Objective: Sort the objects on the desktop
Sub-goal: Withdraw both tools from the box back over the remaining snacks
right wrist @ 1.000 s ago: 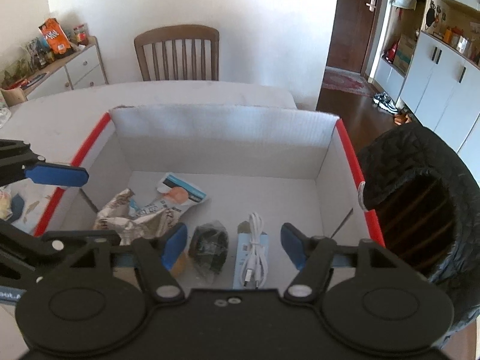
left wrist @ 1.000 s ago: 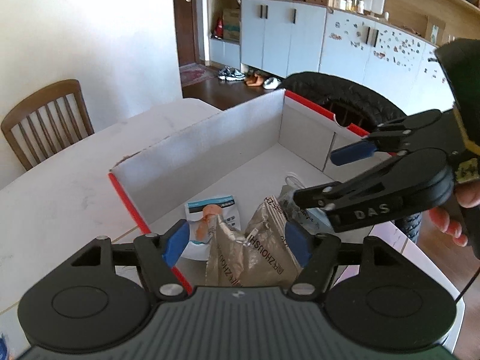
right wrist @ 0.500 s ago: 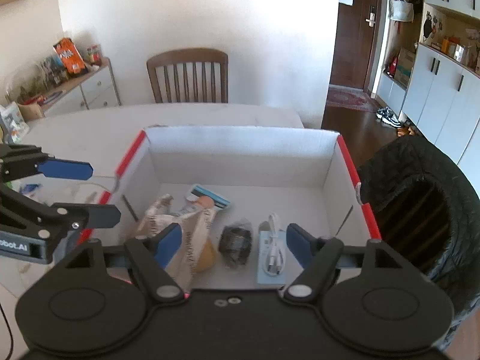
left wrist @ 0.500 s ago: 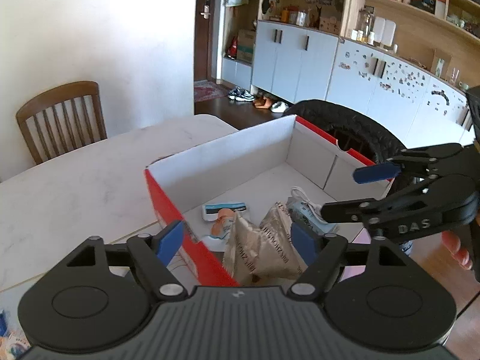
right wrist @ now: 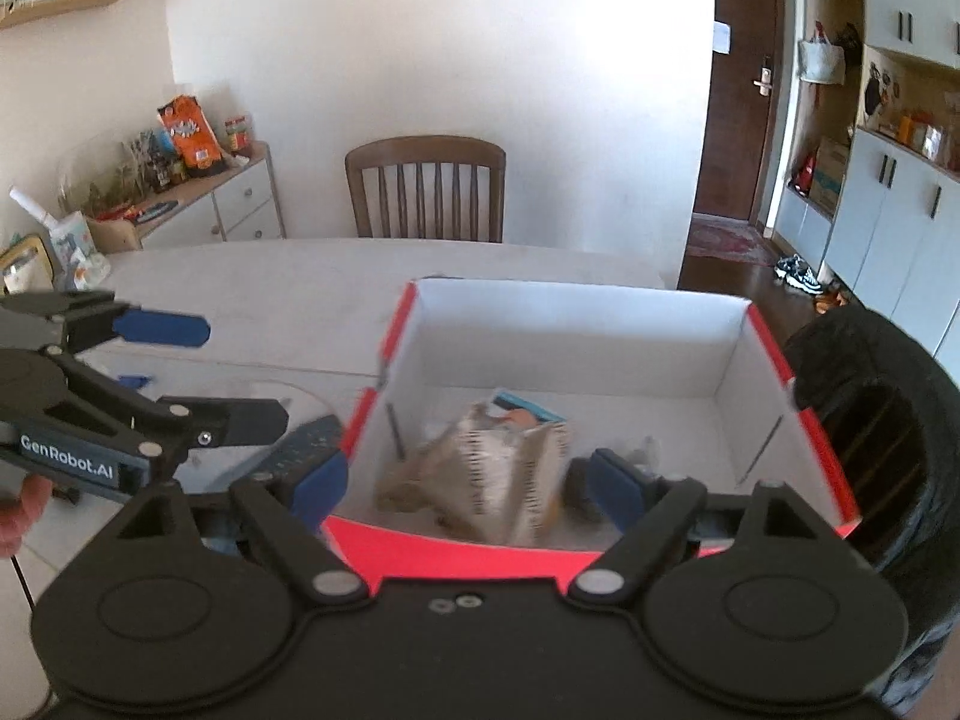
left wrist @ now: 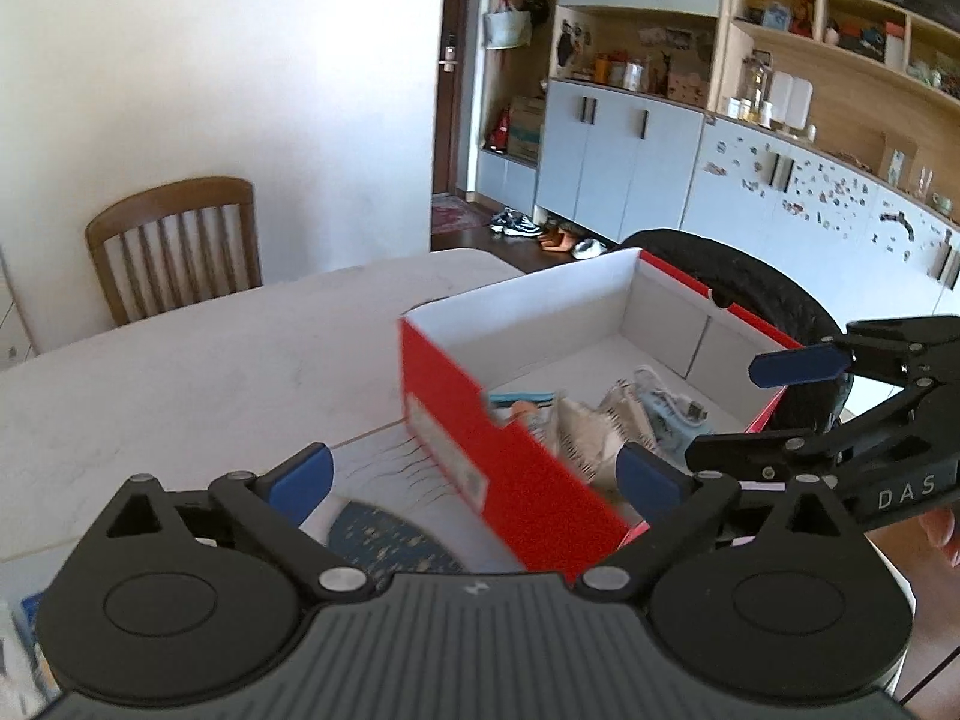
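Observation:
A red cardboard box with a white inside (left wrist: 462,420) (right wrist: 576,324) sits on the pale table. In it lie a crumpled silver snack packet (left wrist: 591,426) (right wrist: 510,468), a small blue-and-white packet (right wrist: 528,411) and a white cable on a pale blue card (left wrist: 666,408). My left gripper (left wrist: 474,474) is open and empty above the box's near red wall; it also shows in the right wrist view (right wrist: 240,372). My right gripper (right wrist: 465,480) is open and empty over the box's near edge; it also shows in the left wrist view (left wrist: 744,414).
A dark blue patterned flat thing (left wrist: 384,540) (right wrist: 300,444) lies on the table left of the box. A wooden chair (left wrist: 174,240) (right wrist: 426,186) stands at the far side. A black quilted chair back (right wrist: 870,420) is right of the box. A sideboard with clutter (right wrist: 180,180) is far left.
Both grippers have pulled back and up out of the box. The snack packet, earlier between the left gripper's fingers, now lies in the box. The left view has swung left.

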Tool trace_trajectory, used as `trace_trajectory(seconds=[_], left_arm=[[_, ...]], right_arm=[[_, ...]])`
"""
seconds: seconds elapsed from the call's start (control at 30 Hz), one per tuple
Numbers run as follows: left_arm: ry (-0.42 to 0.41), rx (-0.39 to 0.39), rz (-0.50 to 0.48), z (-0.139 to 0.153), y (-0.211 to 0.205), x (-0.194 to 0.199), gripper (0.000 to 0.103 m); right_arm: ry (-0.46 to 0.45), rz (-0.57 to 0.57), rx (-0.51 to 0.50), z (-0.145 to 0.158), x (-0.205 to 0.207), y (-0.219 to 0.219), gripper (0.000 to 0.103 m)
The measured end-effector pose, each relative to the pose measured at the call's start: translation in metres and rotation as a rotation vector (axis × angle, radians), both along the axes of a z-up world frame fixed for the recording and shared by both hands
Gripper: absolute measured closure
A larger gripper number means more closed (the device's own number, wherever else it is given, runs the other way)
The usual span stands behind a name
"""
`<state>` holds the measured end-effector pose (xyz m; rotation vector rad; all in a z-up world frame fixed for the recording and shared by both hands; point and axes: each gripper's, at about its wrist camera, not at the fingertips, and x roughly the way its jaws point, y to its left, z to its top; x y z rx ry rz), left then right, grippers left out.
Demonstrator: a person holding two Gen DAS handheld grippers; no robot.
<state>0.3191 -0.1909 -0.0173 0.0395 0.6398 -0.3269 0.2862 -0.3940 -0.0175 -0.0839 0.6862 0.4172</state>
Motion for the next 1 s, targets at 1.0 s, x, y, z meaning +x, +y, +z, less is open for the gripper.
trace_trajectory(seconds=[1.0], left_arm=[[-0.075, 0.004, 0.135, -0.007, 0.183, -0.105, 0.002]], right_arm=[[0.03, 0.065, -0.013, -0.019, -0.046, 0.176, 0.016]])
